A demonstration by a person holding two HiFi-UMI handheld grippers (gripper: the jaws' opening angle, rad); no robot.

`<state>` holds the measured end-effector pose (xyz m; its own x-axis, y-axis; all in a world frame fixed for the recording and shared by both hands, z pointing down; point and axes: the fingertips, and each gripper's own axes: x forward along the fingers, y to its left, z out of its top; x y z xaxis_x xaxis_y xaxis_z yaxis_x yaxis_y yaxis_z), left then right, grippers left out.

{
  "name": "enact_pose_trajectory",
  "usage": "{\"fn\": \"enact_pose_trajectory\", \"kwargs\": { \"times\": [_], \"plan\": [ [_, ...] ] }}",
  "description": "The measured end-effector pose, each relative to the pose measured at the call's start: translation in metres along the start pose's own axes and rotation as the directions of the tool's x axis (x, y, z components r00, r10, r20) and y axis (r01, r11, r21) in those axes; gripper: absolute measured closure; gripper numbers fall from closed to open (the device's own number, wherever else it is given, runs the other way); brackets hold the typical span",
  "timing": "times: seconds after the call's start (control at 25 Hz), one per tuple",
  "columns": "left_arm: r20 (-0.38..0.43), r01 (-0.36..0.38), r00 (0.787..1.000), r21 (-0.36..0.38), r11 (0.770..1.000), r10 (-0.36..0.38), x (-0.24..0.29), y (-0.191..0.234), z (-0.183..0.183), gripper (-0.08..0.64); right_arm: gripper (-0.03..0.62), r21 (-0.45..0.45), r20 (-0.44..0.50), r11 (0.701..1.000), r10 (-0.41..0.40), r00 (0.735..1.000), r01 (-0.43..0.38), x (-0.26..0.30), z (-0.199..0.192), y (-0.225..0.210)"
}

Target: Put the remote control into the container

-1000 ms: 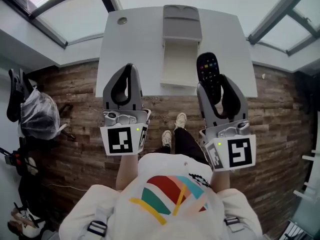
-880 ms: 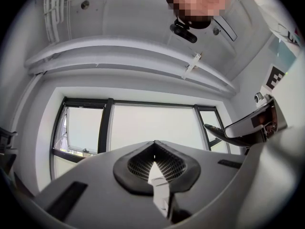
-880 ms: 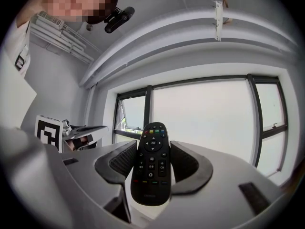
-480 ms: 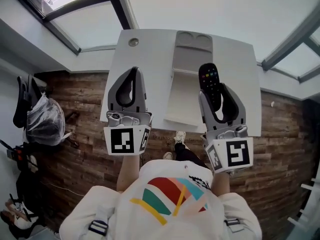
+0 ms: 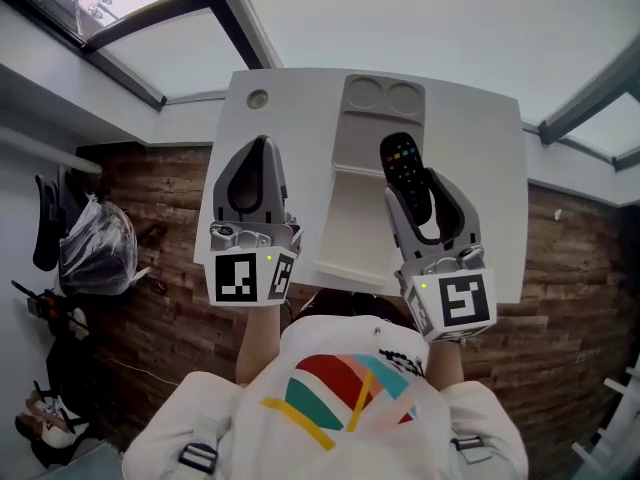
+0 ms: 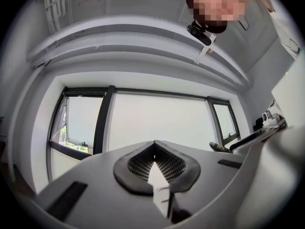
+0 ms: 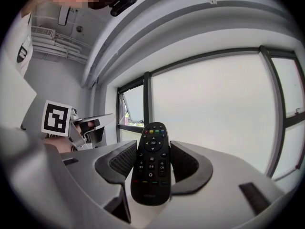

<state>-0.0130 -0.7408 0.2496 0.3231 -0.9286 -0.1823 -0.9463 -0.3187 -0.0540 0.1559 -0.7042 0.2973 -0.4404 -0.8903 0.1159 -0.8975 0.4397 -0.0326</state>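
Right gripper [image 5: 412,192] clamped remote [image 5: 401,161] lengthwise, poised over container [image 5: 350,218] for drop; left gripper [image 5: 256,150] clenched empty, aside

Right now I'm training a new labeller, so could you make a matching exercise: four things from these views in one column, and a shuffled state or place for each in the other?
1. remote control
2. left gripper
3. container
4. right gripper

A. lies on the white table
B. jaws together, nothing between them
C. gripped between two jaws, buttons showing
D. jaws closed on a black thing

Pairs: 1-C, 2-B, 3-A, 4-D
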Motion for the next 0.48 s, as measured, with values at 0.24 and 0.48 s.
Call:
{"fn": "enact_pose_trajectory", "kwargs": {
  "times": [0.24, 0.48],
  "plan": [
    [-0.089, -0.019, 0.996, -0.012, 1.000, 0.018, 0.005, 0.009, -0.036, 0.552, 0.369, 0.032, -0.091, 0.999, 0.030, 0.995, -0.027, 0.023, -0.032, -0.004],
    [-0.148, 0.015, 0.989, -0.050, 0.999, -0.022, 0.008, 0.012, -0.064, 0.552, 0.369, 0.045, -0.221, 0.998, 0.060, 0.974, -0.051, 0.035, -0.071, 0.007]
  ]
}}
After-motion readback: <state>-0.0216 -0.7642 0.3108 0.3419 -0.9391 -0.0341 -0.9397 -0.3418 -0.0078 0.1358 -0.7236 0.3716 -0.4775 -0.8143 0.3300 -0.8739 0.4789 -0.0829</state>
